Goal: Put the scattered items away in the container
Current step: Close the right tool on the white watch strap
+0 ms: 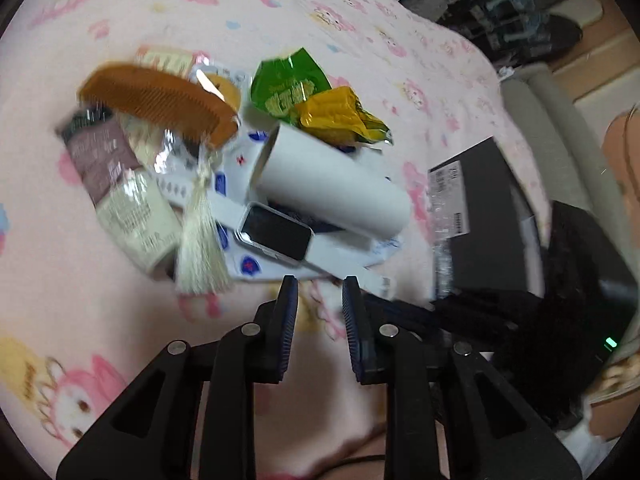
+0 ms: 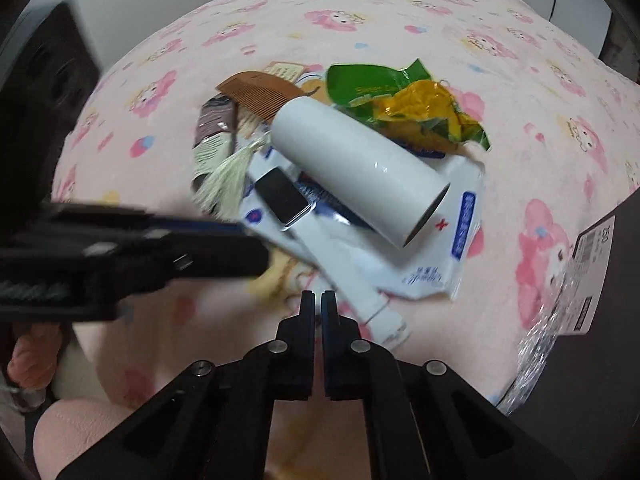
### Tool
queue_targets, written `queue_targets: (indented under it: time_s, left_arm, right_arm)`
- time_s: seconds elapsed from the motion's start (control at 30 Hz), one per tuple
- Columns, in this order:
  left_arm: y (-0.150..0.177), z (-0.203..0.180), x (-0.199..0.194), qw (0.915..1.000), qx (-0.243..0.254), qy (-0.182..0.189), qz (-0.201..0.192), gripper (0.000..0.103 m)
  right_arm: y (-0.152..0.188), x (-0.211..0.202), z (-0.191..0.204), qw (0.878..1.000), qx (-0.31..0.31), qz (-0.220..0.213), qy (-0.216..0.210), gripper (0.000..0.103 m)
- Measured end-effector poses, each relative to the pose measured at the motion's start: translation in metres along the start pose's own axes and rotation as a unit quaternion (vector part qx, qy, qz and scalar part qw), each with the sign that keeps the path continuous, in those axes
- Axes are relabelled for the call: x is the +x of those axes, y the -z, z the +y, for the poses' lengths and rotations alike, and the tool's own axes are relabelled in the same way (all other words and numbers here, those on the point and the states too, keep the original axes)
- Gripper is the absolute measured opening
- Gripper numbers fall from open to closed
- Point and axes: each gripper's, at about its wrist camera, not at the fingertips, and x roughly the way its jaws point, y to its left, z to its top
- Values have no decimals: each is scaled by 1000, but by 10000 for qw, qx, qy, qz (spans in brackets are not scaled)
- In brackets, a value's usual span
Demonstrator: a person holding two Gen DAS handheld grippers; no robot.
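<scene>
A pile of items lies on the pink cartoon blanket (image 1: 320,12) (image 2: 400,8): a white cylinder (image 1: 332,184) (image 2: 356,168), a brown comb (image 1: 160,100) (image 2: 256,92) with a cream tassel (image 1: 200,240) (image 2: 224,176), a smartwatch with a white strap (image 1: 276,236) (image 2: 282,196), green and yellow snack bags (image 1: 320,100) (image 2: 416,108), a brown-and-cream sachet (image 1: 116,184) (image 2: 210,128) and a white-and-blue packet (image 2: 440,248). My left gripper (image 1: 320,284) (image 2: 240,228) is open just short of the watch strap, holding nothing. My right gripper (image 2: 319,298) is shut and empty near the strap's end.
A dark box (image 1: 480,216) (image 2: 592,280) with a white label and clear wrap sits to the right of the pile. Black fabric (image 1: 560,300) lies beside it. A person's hand (image 2: 32,356) grips the left tool. A dark object (image 2: 44,92) stands at the far left.
</scene>
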Motion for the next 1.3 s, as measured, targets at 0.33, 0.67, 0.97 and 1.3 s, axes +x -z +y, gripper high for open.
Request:
queue_targets:
  time_s: [0.33,0.67,0.97,1.3]
  left_arm:
    - [-22,17,5,9991,-268,-312,-88,21]
    - [-23,12,17,9996,-57,-246,-93,29]
    - [-14,6,5,9998,90,-120,-158,27]
    - [-7,23,-17,9996,-180,-139,-194,23]
  right_arm:
    - [-19,9,-7,9998,186,-74,99,23]
    - [-20,16,-20,9989,378,-148,255,41]
    - [-13,0,-15,9988,336,-308,193,8]
    - [-14,-35,-4,9945,358,-799,573,7]
